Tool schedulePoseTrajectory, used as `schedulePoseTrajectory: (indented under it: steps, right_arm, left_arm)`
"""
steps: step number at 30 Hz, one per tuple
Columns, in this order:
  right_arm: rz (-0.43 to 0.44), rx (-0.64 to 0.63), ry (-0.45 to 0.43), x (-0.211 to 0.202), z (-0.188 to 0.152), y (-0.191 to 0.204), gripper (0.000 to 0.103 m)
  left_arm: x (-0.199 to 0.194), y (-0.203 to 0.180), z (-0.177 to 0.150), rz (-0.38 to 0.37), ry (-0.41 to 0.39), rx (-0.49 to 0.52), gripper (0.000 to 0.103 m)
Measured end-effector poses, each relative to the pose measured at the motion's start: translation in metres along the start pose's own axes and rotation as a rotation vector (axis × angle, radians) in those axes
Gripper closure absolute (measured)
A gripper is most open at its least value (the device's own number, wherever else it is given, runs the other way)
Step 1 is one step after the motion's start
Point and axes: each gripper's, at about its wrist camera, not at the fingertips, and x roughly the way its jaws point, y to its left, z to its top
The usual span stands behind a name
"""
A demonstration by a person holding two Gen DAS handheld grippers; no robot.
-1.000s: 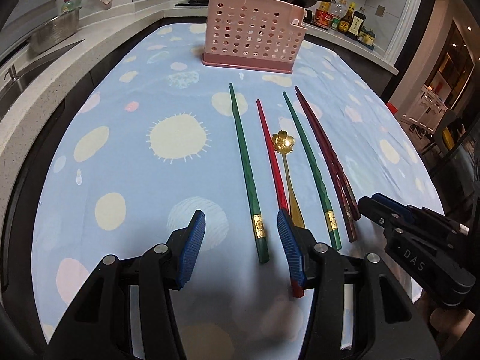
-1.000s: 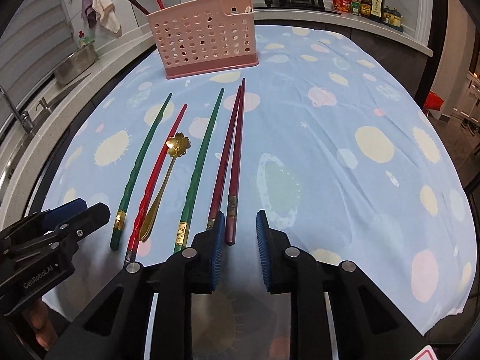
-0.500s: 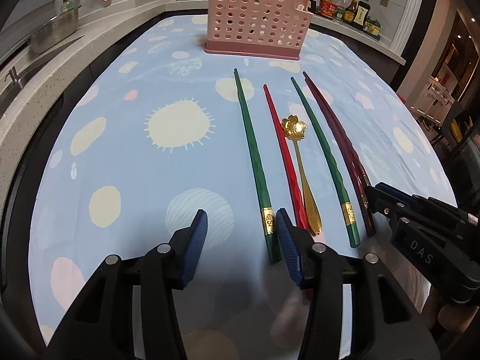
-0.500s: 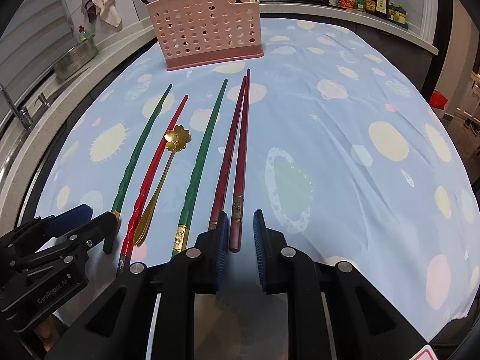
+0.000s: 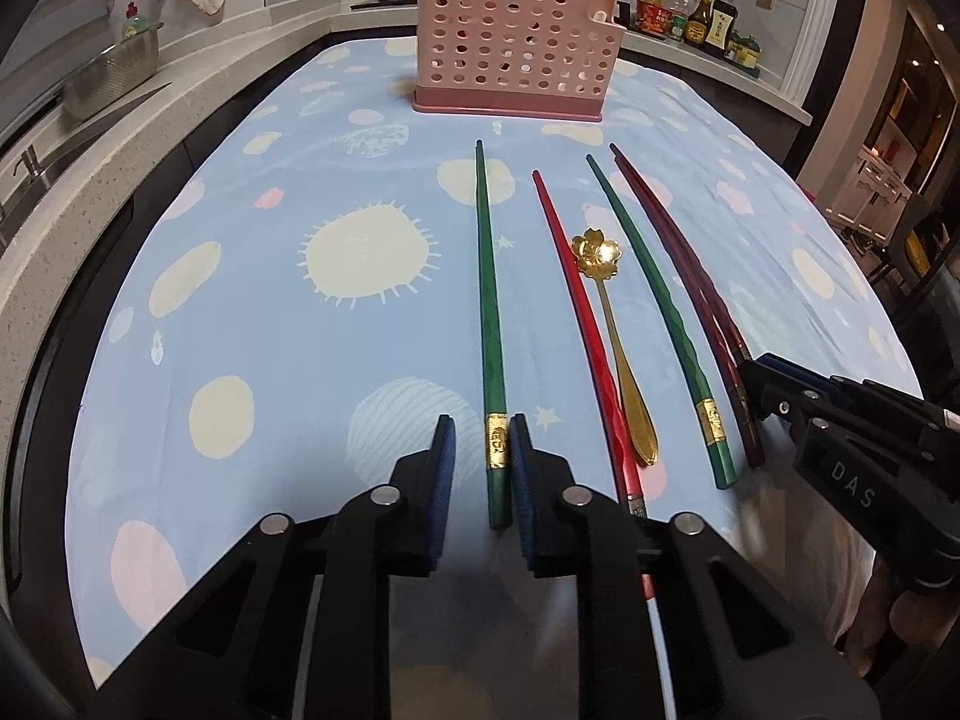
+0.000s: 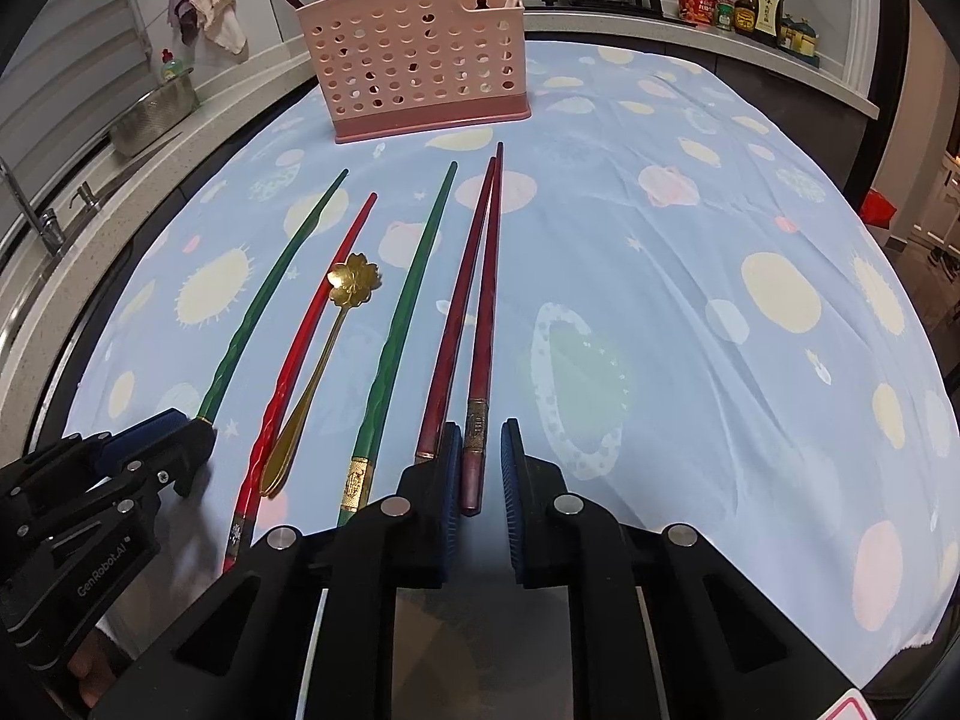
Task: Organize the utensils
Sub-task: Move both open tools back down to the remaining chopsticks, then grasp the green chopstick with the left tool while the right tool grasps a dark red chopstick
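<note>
1. Kitchen counters are ringing a table under a blue spotted cloth (image 5: 252,312).
2. Closing now, the left gripper (image 5: 483,468) is straddling the leftmost green chopstick (image 5: 489,300); a gap is showing beside one pad.
3. Right gripper (image 6: 480,468) is reading clenched around the dark red chopstick (image 6: 483,330); contact is hard to confirm.
4. Between them are lying a red chopstick (image 5: 576,300), a gold flower spoon (image 5: 606,300) and another green chopstick (image 5: 654,300).
5. Beyond, the perforated pink caddy (image 6: 420,60) is standing upright, its contents mostly hidden.
</note>
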Motion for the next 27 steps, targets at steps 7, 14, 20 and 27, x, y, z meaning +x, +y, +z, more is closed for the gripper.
schedulePoseTrajectory:
  steps: [7, 14, 20, 27]
  right_arm:
    - [0.009, 0.015, -0.002, -0.005, -0.001, -0.002, 0.096]
    - [0.019, 0.040, -0.043, -0.028, 0.000, -0.009, 0.096]
    - [0.039, 0.062, -0.096, -0.055, 0.006, -0.011, 0.096]
    - [0.068, 0.093, -0.165, -0.083, 0.024, -0.013, 0.096]
  left_arm:
    - [-0.003, 0.004, 0.000, -0.054, 0.011, -0.025, 0.096]
    - [-0.024, 0.008, 0.000, -0.082, -0.006, -0.051, 0.096]
    - [-0.052, 0.010, 0.008, -0.093, -0.061, -0.060, 0.096]
    - [-0.085, 0.012, 0.030, -0.096, -0.147, -0.078, 0.096]
